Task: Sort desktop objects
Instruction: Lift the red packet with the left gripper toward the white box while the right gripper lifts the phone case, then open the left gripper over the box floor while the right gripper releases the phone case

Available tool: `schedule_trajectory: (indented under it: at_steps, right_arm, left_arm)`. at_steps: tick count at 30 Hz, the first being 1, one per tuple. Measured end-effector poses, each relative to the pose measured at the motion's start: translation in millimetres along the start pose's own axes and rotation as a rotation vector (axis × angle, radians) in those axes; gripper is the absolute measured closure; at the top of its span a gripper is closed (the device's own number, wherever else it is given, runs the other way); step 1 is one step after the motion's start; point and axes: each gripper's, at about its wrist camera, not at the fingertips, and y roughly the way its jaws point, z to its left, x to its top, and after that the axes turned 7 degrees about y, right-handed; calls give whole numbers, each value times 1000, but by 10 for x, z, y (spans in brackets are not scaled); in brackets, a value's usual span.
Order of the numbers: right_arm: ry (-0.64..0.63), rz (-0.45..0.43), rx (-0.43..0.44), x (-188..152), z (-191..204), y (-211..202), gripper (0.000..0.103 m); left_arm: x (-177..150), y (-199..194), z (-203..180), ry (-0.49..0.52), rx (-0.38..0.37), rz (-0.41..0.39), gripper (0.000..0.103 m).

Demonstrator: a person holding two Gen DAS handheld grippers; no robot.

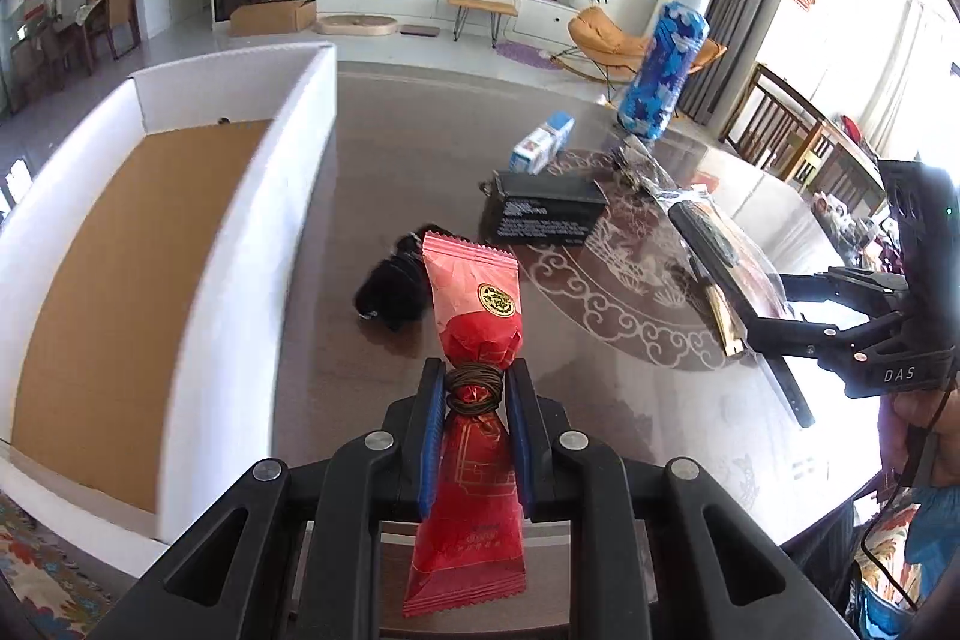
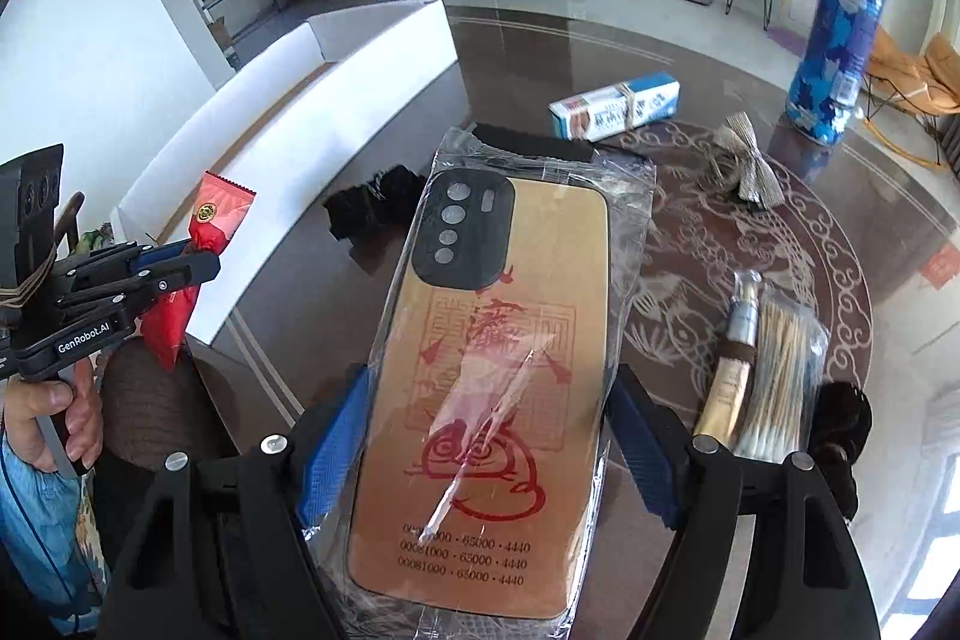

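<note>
My left gripper (image 1: 475, 388) is shut on a red snack packet (image 1: 474, 304) bound at its middle with brown cord, held upright above the table next to a white box (image 1: 300, 130) with a brown cardboard floor; the packet also shows in the right wrist view (image 2: 210, 220). My right gripper (image 2: 489, 430) is shut on a gold phone case in clear plastic wrap (image 2: 498, 370), held above the table; it also shows in the left wrist view (image 1: 732, 268). The white box stands at the left in the right wrist view (image 2: 372, 58).
On the dark patterned table (image 1: 600, 370) lie a black box (image 1: 543, 214), a black fuzzy item (image 1: 393, 292), a blue-white carton (image 2: 615, 106), a blue patterned bottle (image 2: 840, 40), a grey bow (image 2: 744, 160), a gold tube (image 2: 729, 376) and a cotton swab pack (image 2: 780, 376).
</note>
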Motion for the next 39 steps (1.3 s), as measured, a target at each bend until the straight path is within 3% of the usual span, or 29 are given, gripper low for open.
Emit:
schedule_trajectory:
  at_steps: [4,9,13,19,24,26,27,28,29,31,32,35,39]
  right_arm:
    - [-59,-34,73,511,635,82,25]
    - [-142,-50,182,1061,1631,392,25]
    - [-202,-64,253,1345,2373,742,25]
    - [-308,-35,252,1429,3173,1493,25]
    - [-373,9,183,1282,3374,2034,25]
    - [-423,20,116,1209,3405,2163,24]
    - [-448,24,83,1178,3420,2210,23]
    - [-462,24,63,1168,3416,2226,22]
    - [-479,19,34,1156,3416,2224,15]
    - [-506,36,-44,1126,3337,2319,12]
    - [-487,84,-62,1107,3266,2403,12]
    - [-563,43,-110,994,3230,2361,14]
    - [-519,7,-124,965,3080,2232,14]
  left_arm:
    - [93,-283,729,-74,127,-26,84]
    - [41,-412,1640,-208,237,-2,84]
    - [-49,-395,2059,-264,270,19,84]
    - [-161,-172,2488,-324,290,62,84]
    - [-284,55,2648,-339,334,115,82]
    - [-306,132,2666,-354,349,148,67]
    - [-312,169,2669,-361,355,163,50]
    - [-312,169,2669,-360,367,160,45]
    - [-300,154,2673,-358,363,143,42]
    - [-275,140,2648,-359,391,129,14]
    - [-245,159,2627,-347,409,127,12]
    - [-249,292,2521,-309,390,173,12]
    - [-239,336,2370,-270,420,186,12]
